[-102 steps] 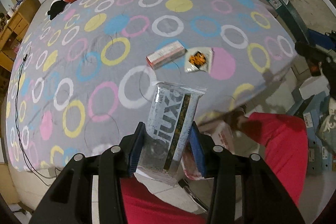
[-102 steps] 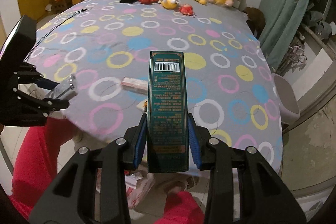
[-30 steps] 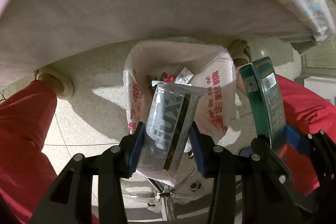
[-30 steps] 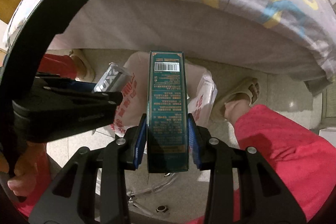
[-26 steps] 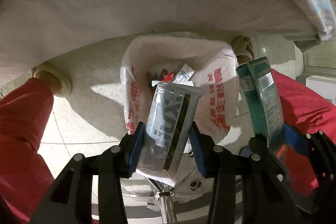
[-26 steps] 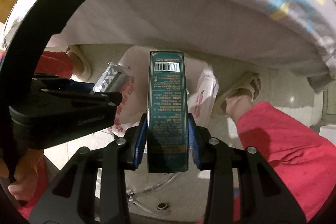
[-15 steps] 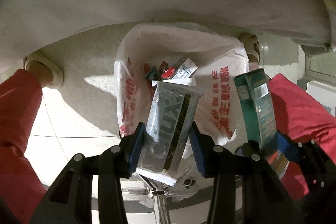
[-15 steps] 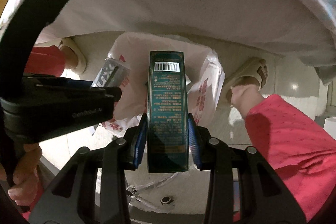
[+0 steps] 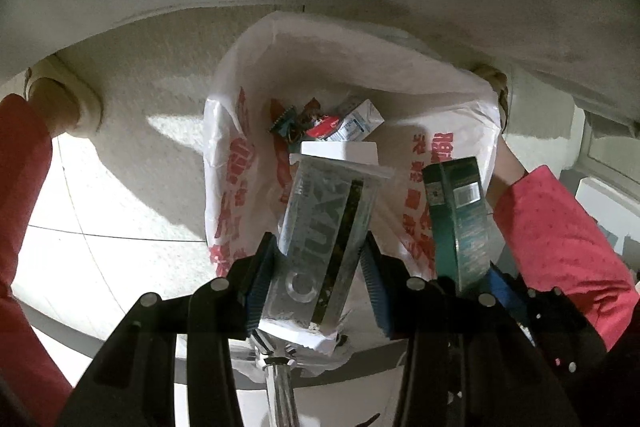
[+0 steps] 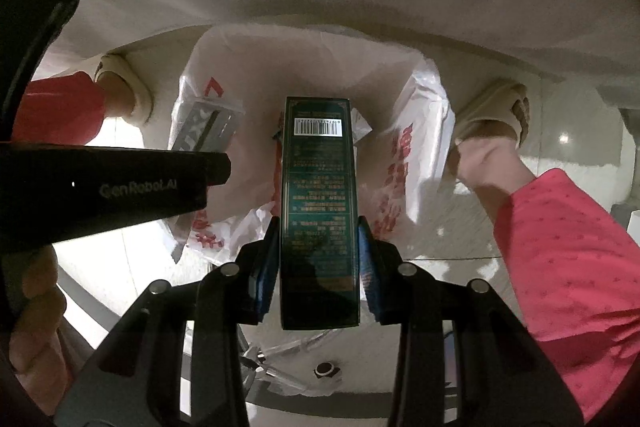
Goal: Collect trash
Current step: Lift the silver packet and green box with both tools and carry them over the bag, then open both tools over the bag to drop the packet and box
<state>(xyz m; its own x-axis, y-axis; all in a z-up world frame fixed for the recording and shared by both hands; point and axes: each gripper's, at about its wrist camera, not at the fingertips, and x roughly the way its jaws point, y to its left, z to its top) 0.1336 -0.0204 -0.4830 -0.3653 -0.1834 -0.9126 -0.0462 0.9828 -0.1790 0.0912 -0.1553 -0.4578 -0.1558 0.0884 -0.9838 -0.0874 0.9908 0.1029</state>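
Left gripper (image 9: 316,283): clamped on 1 silver wrapper (image 9: 324,227), poised over the bag's mouth for a drop.
Right gripper (image 10: 318,263): pinches 1 green box (image 10: 318,195) upright, likewise above the opening.
Plastic bag (image 9: 228,163): white, on the floor between the feet; mouth spread, scraps inside.

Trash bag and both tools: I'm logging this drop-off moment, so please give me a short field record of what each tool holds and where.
left tool: shut on silver wrapper, over the bag's mouth
right tool: shut on green box, barcode end toward the bag
trash bag: white with red print, open, on the floor beside the bed
bag contents: several small wrappers and a carton
released yet: neither item
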